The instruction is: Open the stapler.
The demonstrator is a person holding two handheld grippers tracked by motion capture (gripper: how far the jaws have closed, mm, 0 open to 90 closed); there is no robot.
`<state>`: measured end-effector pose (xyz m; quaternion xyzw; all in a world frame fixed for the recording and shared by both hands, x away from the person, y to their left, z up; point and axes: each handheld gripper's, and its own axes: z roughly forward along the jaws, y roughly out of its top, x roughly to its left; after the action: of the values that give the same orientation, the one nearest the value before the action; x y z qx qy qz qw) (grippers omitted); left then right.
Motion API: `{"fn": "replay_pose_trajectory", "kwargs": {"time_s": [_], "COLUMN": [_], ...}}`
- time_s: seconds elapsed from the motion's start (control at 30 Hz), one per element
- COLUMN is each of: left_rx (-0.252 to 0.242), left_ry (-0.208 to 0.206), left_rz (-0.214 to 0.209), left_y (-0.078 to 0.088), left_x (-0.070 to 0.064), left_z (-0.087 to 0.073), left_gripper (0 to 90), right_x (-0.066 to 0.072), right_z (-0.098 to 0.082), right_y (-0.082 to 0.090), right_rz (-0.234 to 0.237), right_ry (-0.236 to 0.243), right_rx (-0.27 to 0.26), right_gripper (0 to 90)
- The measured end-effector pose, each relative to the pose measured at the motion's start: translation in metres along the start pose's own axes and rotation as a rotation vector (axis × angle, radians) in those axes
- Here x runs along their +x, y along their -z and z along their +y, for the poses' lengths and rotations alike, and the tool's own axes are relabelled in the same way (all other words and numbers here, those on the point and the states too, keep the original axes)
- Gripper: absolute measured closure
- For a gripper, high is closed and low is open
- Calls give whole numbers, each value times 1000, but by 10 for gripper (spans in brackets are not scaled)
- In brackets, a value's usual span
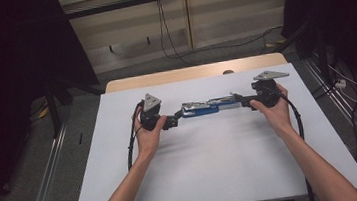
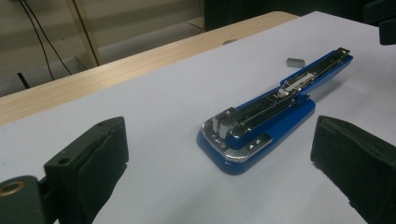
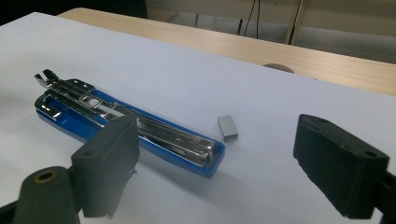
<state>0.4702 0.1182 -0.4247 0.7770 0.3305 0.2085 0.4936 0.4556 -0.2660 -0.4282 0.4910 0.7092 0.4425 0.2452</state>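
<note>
A blue stapler (image 1: 206, 107) lies swung open flat on the white table cover, its metal staple channel facing up. My left gripper (image 1: 172, 120) is at its left end and my right gripper (image 1: 239, 98) at its right end. In the left gripper view the stapler (image 2: 261, 123) rests just beyond the open gripper (image 2: 219, 140), touched by neither jaw. In the right gripper view the right gripper (image 3: 219, 140) is open too, the stapler (image 3: 154, 133) partly behind its left jaw. A small grey strip of staples (image 3: 227, 127) lies loose beside the stapler's tip (image 2: 295, 62).
The white cover (image 1: 198, 164) spreads over a wooden table whose bare far edge (image 1: 189, 74) has a round cable hole (image 1: 228, 71). Dark curtains hang on both sides, and cables run across the floor behind and to the right.
</note>
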Motion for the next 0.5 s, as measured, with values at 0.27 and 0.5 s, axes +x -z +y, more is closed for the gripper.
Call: {"fn": "replay_pose_trajectory", "kwargs": {"time_s": [0.27, 0.5], "left_rx": [-9, -12], "left_ry": [16, 22], "left_rz": [-20, -14], "left_y": [15, 33], "left_x": [1, -2], "left_z": [-14, -25], "left_gripper": [45, 46], "right_x": [-6, -10], "right_z": [-2, -2], "right_y": [5, 3], "right_rz": [-13, -10], "right_ry": [4, -8], "right_rx": [13, 10], "right_gripper": [120, 97]}}
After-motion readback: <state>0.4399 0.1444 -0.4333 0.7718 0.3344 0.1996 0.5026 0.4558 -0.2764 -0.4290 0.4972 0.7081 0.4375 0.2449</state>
